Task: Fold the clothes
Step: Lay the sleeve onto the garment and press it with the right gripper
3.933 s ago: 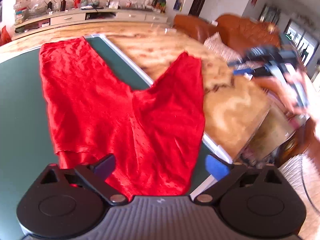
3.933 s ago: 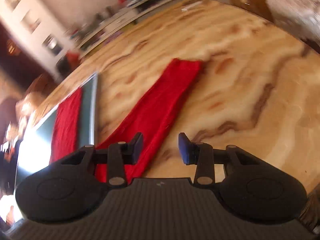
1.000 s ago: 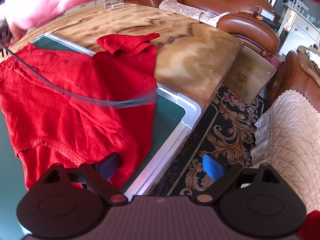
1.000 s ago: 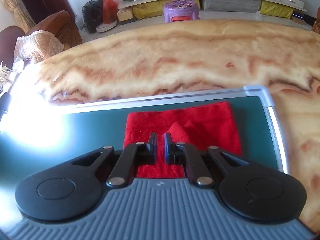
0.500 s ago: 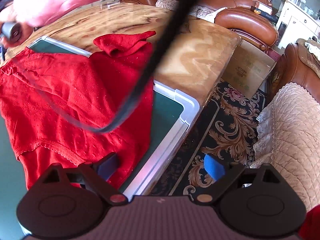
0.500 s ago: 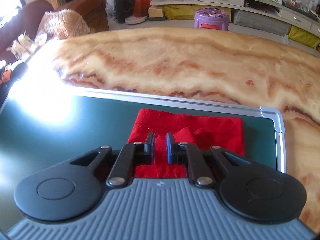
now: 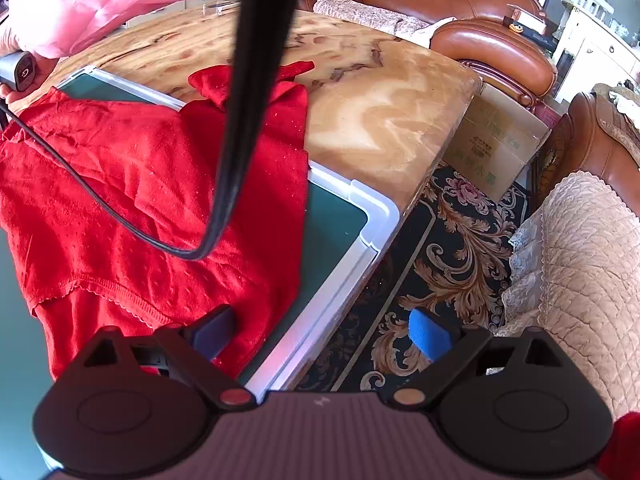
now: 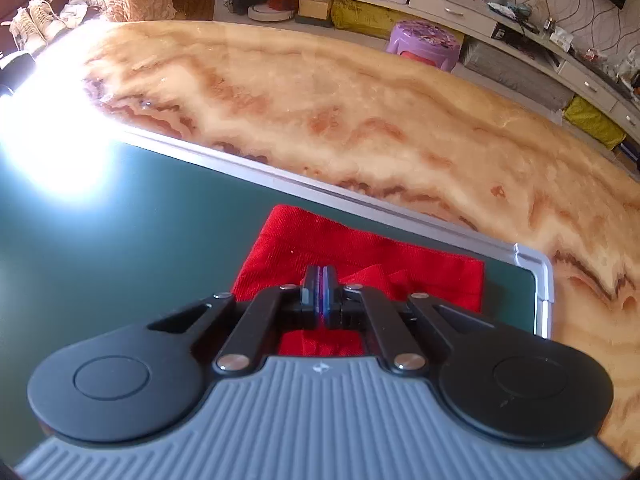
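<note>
- The marbled tabletop carries everything; it is broad and glossy, and its edge drops off to a patterned carpet in the left wrist view.
- A green mat with a pale frame lies on the tabletop as the working surface, presumably so that the cloth has a flat, even ground for folding.
- The red knitted garment lies spread on the mat, its scalloped hem near the left tool, while a crumpled part spills past the frame onto the bare marble. That part judged still unfolded.
- In the right wrist view a red cuff or leg end lies flat near the mat's corner, with a small ridge of cloth raised just at the fingers.
- A black cable hangs across the left camera and loops over the garment; it could drag the cloth.
- The right tongs are clenched, the pads pressed together with a sliver of red between them, so they seem to pinch the cloth to lift it for a fold.
- The left tongs stand released, wide apart, one finger over the hem and the other beyond the mat's edge, grasping nothing, likely waiting to pin or take the hem.
</note>
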`<action>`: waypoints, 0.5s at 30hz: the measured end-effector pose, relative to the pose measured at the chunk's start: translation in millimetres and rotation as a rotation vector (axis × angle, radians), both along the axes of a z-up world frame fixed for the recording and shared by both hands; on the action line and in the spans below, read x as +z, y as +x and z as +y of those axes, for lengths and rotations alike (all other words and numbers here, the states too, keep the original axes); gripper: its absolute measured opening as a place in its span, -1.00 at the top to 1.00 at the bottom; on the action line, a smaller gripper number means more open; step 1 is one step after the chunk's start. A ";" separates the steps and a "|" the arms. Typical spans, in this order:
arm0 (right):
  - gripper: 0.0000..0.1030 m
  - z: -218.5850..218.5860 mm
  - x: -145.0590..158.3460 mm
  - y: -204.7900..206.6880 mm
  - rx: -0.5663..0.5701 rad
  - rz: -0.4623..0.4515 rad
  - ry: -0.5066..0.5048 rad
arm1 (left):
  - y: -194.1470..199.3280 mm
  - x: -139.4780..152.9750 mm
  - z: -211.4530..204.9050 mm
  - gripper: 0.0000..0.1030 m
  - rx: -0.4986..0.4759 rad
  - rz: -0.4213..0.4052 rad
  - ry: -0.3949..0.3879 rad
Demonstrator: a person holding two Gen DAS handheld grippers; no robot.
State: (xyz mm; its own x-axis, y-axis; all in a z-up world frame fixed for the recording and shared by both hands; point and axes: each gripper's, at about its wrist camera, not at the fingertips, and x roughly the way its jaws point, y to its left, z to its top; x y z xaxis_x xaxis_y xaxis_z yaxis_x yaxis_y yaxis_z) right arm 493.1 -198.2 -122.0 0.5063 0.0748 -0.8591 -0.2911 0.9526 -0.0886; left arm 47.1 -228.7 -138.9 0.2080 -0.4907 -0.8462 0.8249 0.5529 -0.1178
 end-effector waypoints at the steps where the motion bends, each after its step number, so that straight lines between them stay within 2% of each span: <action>1: 0.45 3.7 -0.4 0.1 0.008 0.003 -0.024 | 0.0 0.1 0.3 -0.89 0.000 0.000 0.000; 2: 0.17 7.9 -2.4 -0.2 0.021 0.007 -0.044 | 0.1 0.2 0.6 -0.89 0.000 -0.001 0.001; 4: 0.14 13.9 -5.6 -2.4 0.053 0.013 -0.059 | -1.6 -0.2 -0.3 -0.89 0.006 0.000 -0.002; 7: 0.16 15.6 -14.6 -1.1 0.042 0.030 -0.081 | -1.3 -0.1 0.2 -0.89 0.015 0.010 -0.010; 10: 0.84 8.1 -13.2 -1.1 0.010 0.016 -0.059 | -1.1 0.0 0.9 -0.90 0.019 0.014 -0.013; 15: 0.88 -16.6 6.4 -1.0 -0.090 -0.020 0.058 | -1.6 -0.2 0.5 -0.90 0.018 0.010 -0.010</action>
